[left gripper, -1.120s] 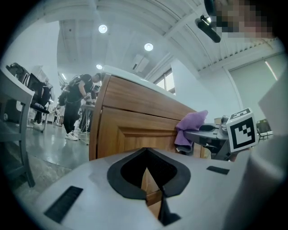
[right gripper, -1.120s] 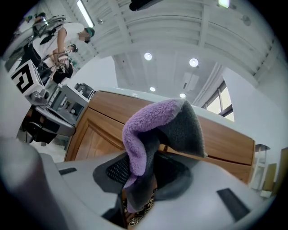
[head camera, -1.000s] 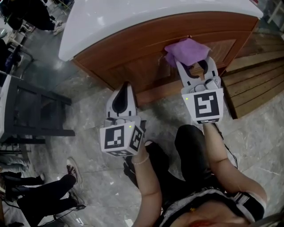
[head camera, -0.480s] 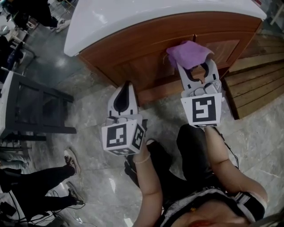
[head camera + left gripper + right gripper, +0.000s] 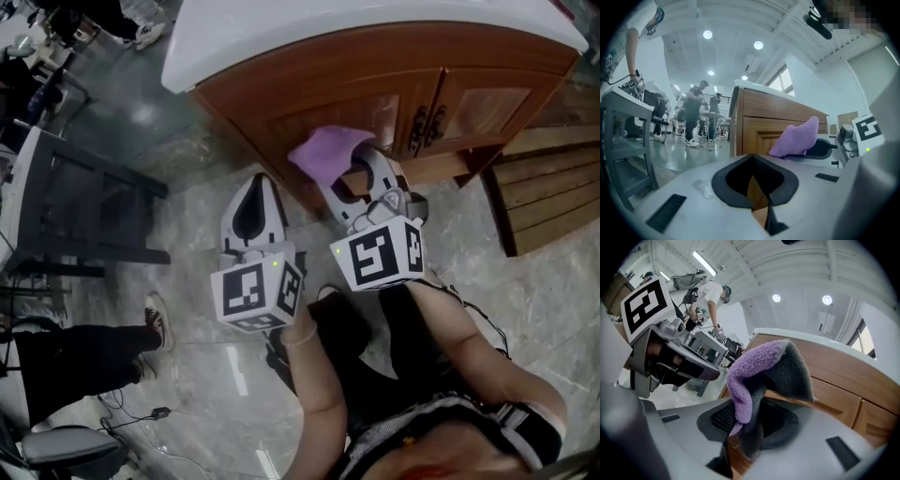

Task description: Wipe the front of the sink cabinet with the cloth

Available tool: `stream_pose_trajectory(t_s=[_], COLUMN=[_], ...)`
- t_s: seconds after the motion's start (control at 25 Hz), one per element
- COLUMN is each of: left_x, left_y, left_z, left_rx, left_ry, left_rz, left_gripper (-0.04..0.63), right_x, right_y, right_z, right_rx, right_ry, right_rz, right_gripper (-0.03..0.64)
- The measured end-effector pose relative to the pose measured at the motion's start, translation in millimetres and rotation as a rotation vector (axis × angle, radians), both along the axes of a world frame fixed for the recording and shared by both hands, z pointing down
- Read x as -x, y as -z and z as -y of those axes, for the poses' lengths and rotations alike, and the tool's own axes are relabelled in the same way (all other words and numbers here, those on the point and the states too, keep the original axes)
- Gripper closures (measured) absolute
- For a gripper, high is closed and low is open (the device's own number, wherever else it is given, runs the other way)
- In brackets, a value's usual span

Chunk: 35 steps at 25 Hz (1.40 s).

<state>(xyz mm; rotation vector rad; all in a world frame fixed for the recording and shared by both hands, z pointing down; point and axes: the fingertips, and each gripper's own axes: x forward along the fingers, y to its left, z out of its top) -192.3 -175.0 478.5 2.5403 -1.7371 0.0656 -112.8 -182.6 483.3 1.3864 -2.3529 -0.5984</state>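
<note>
Grey marble floor (image 5: 187,178) carries the white-topped wooden sink cabinet (image 5: 309,89), with a dark metal frame (image 5: 75,216) standing off its left corner. Right gripper (image 5: 345,171): fingers (image 5: 382,176) clenched on the purple cloth (image 5: 323,150), held at the cabinet's left door near its lower edge. Left gripper (image 5: 258,183): fingers (image 5: 272,216) pressed together, holding nothing, low beside the cabinet's lower left corner.

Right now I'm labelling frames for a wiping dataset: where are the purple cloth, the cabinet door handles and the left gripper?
purple cloth (image 5: 323,150): head view, middle of its upper fold.
cabinet door handles (image 5: 417,128): head view, on one dark metal handle.
left gripper (image 5: 260,178): head view, tip where its closed jaws meet.
</note>
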Motion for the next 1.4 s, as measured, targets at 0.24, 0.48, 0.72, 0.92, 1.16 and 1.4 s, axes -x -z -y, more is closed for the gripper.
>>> stream_pose_trajectory(t_s=[0.24,0.48,0.72,0.92,1.16,1.4], left_x=[19,19,12,10,7,0], left_y=[3,0,-1,-5,-3,-3], left_z=[-9,-7,-5,-4,-5,-5], left_rx=[-0.006,0.004,0.007,0.02,0.013,0.009], left_ry=[0.018,0.006,-0.014,-0.019,-0.023,-0.048], left_rz=[0.019,0.006,0.018,0.024,0.025,0.02], left_gripper=[0.598,0.598,0.598,0.598,0.598,0.598], right_x=[45,64,65,63,51,25], right_y=[-17,-34,-36,-36,-37,-41], right_z=[4,18,23,24,24,30], right_rx=[0.05,0.077,0.04,0.055,0.087,0.09], right_ry=[0.094,0.082,0.07,0.074,0.053,-0.008], right_rz=[0.017,-0.004,-0.02,0.003,0.032,0.025], right_gripper=[0.448,0.448,0.448,0.448,0.448,0.448])
